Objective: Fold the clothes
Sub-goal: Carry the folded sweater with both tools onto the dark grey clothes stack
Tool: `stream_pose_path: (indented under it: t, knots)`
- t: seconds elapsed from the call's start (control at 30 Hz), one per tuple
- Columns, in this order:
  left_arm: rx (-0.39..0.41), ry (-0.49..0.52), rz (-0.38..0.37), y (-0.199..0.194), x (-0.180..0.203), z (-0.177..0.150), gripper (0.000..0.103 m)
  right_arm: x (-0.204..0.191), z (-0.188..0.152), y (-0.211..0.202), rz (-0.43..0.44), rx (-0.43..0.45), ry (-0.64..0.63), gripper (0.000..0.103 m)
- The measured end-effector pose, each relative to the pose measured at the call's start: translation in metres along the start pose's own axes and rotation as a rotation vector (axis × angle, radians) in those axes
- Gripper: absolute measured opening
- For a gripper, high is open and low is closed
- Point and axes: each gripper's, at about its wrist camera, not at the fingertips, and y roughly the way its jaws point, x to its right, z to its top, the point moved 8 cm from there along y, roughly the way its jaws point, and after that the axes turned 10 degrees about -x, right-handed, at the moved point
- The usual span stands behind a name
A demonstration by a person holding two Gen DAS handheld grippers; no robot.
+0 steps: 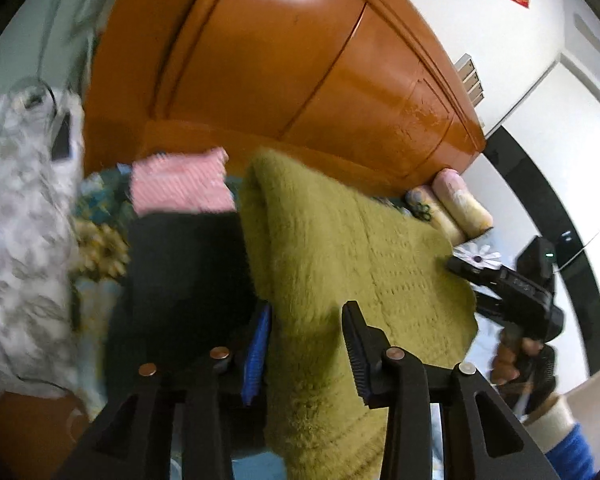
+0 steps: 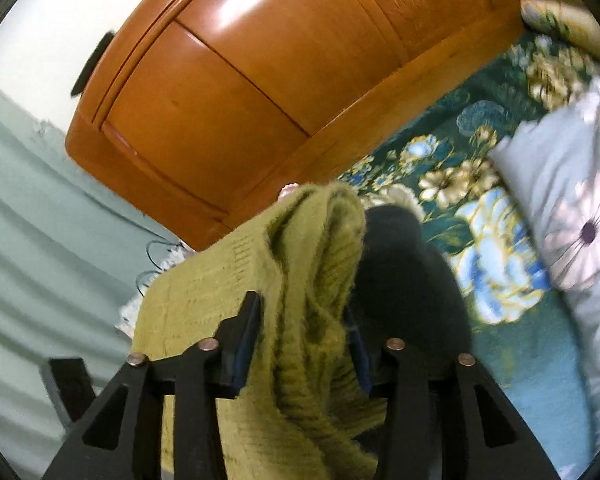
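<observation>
Two grippers carry one olive-green sweater over the bed

The left gripper (image 1: 306,350) and right gripper (image 2: 304,344) each stand part open with the fuzzy olive-green sweater (image 1: 340,248) between their fingers; whether the pads press it I cannot tell. It hangs bunched above a black garment (image 1: 188,264), near one folded pink knit (image 1: 180,188). To fold well, I'd lower both edges level onto the floral bedspread (image 2: 480,208), keeping the hem taut and aligned before letting go.

The right claw's (image 2: 300,344) far finger is hidden behind the olive sweater (image 2: 308,280) — the black garment (image 1: 180,264) beneath is blurred.
</observation>
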Motion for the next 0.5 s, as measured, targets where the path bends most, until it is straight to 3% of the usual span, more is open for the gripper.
stream_pose_path:
  t: [0.1, 0.17, 0.33, 0.4, 0.5]
  knots:
    - [0.065, 0.028, 0.085, -0.018, 0.0, 0.009, 0.047, 0.003, 0.003, -0.029, -0.129, 0.045, -0.043, 0.05]
    - [0.067, 0.084, 0.096, -0.017, 0.017, 0.01, 0.047, -0.003, 0.0, -0.049, -0.195, 0.106, -0.066, 0.05]
    - [0.032, 0.248, 0.13, 0.011, 0.055, 0.002, 0.047, -0.058, -0.034, -0.035, -0.134, 0.094, -0.235, 0.05]
    - [0.004, 0.255, 0.143, 0.025, 0.052, 0.0, 0.047, -0.069, -0.047, -0.015, -0.14, 0.049, -0.295, 0.05]
    - [-0.043, 0.235, 0.146, 0.043, 0.038, 0.0, 0.046, -0.055, -0.044, 0.0, -0.178, 0.063, -0.259, 0.05]
